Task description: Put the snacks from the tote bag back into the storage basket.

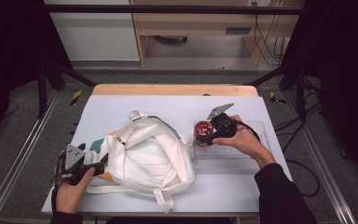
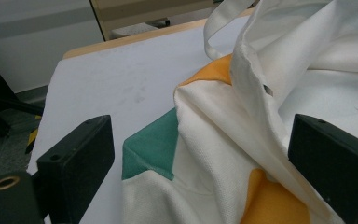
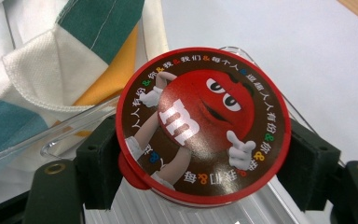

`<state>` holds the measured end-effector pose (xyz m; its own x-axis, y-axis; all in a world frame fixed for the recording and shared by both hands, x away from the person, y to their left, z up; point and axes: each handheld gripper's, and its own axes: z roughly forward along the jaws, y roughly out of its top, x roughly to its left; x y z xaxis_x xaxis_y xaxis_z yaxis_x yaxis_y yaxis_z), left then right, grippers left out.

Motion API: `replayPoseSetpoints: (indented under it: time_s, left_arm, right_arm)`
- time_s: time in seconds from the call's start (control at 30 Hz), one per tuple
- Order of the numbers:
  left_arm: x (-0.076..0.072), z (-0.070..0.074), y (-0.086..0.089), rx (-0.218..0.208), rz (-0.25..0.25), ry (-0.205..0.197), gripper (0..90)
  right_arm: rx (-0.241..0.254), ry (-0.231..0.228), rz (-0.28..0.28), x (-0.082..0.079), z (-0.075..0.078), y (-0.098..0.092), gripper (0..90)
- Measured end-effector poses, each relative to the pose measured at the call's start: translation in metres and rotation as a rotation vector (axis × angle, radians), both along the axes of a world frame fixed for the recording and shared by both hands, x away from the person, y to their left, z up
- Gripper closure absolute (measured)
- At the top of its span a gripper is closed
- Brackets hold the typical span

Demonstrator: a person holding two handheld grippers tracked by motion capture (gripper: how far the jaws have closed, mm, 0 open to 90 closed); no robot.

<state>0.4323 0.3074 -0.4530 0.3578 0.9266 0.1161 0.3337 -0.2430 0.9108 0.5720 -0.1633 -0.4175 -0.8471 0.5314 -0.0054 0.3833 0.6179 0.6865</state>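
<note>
A white canvas bag [image 1: 144,154] with green and orange patches lies crumpled mid-table. My left gripper [image 1: 103,164] sits at its lower left corner. In the left gripper view that gripper [image 2: 205,158] stands open, its jaws wide apart on either side of loose bag cloth [image 2: 223,130] without pinching it. On the right, my right gripper [image 1: 207,135] is shut on a round candy tub [image 1: 201,128] at the left end of a clear plastic tray [image 1: 242,161]. In the right gripper view the tub's red lid with a cartoon figure [image 3: 203,123] sits between the jaws of the right gripper [image 3: 203,156], both pads against its sides.
A white sheet [image 1: 177,105] covers the table, with a wooden strip [image 1: 172,89] along the far edge. The tray's clear rim [image 3: 74,130] lies against the bag [image 3: 51,70]. Bag straps [image 1: 165,203] trail toward the front edge. Black frame posts stand at both sides.
</note>
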Motion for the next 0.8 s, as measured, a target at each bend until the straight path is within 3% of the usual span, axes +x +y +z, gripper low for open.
replayPoseSetpoints:
  time_s: [0.8]
  left_arm:
    - [0.0, 0.001, 0.001, 0.0, 0.003, -0.002, 7.0]
  right_arm:
    - [-0.027, 0.026, 0.012, -0.002, -0.01, 0.001, 25.9]
